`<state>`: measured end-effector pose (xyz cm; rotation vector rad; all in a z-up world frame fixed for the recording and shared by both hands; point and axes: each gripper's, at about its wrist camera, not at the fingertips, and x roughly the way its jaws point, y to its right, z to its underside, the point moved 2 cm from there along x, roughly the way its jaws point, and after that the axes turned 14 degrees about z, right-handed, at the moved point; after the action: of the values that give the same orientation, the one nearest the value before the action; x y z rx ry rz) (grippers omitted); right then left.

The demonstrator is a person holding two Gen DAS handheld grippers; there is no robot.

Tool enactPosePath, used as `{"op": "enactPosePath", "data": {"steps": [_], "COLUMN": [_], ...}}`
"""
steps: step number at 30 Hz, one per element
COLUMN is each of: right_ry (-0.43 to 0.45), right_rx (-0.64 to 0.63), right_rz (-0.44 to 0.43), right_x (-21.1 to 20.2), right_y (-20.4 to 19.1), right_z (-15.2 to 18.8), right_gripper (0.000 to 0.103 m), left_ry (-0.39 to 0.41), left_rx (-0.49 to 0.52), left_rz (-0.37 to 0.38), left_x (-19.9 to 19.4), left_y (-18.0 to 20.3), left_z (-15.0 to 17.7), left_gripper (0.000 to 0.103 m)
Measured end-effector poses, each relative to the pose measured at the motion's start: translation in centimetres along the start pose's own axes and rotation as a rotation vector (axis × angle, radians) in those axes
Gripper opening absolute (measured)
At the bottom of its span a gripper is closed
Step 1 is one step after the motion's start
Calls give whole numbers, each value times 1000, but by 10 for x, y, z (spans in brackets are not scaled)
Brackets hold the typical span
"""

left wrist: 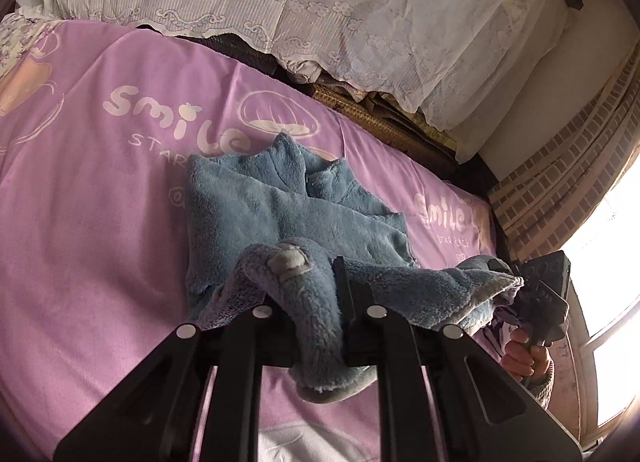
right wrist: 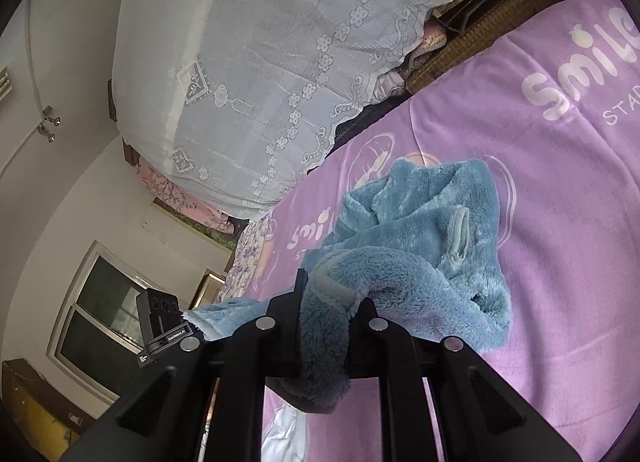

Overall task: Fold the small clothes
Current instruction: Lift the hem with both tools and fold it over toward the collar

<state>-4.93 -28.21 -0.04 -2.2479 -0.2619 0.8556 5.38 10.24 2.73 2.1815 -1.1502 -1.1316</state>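
Observation:
A small blue fleece garment (left wrist: 288, 206) lies on the purple "Smile" bedsheet (left wrist: 88, 198); its near edge is lifted off the bed. My left gripper (left wrist: 316, 302) is shut on a thick fold of that edge, with a grey patch beside it. My right gripper (right wrist: 324, 310) is shut on another fold of the same garment (right wrist: 424, 230). In the left wrist view the right gripper (left wrist: 536, 290) shows at the right, held by a hand. In the right wrist view the left gripper (right wrist: 160, 326) shows at the left, with the fleece stretched between them.
A white lace-covered pile of bedding (left wrist: 304, 2) runs along the far side of the bed, with a woven mat edge (left wrist: 372, 118) below it. A bright window (left wrist: 612, 262) and a patterned curtain (left wrist: 560, 182) are to the right. A white cloth (right wrist: 286, 434) lies below the grippers.

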Motion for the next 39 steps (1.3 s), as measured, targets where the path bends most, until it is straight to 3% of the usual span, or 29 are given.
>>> {"op": "enactPosePath", "data": {"steps": [15, 23, 29, 33, 36, 38, 39], "right_ry": [12, -25, -64, -70, -64, -27, 4], "right_rx": [78, 201, 332, 365, 355, 328, 299], "right_rz": [14, 34, 78, 36, -29, -31, -25], "right_x": [56, 110, 148, 159, 153, 140, 131], "right_y": [18, 49, 89, 104, 98, 86, 78], "right_z": [-60, -82, -78, -72, -74, -78, -81], "right_gripper": [15, 16, 16, 19, 49, 71, 72], "left_ry": [37, 42, 11, 26, 37, 63, 87], "left_rx": [-83, -160, -233, -271, -268, -243, -217], "left_rz": [-36, -63, -111, -41, 17, 37, 34], "left_x": [34, 70, 108, 112, 100, 89, 82], "left_y": [-42, -77, -115, -136, -132, -120, -112], "left_z": [-53, -76, -73, -65, -68, -71, -73], "left_gripper": [12, 12, 16, 16, 21, 34, 52]}}
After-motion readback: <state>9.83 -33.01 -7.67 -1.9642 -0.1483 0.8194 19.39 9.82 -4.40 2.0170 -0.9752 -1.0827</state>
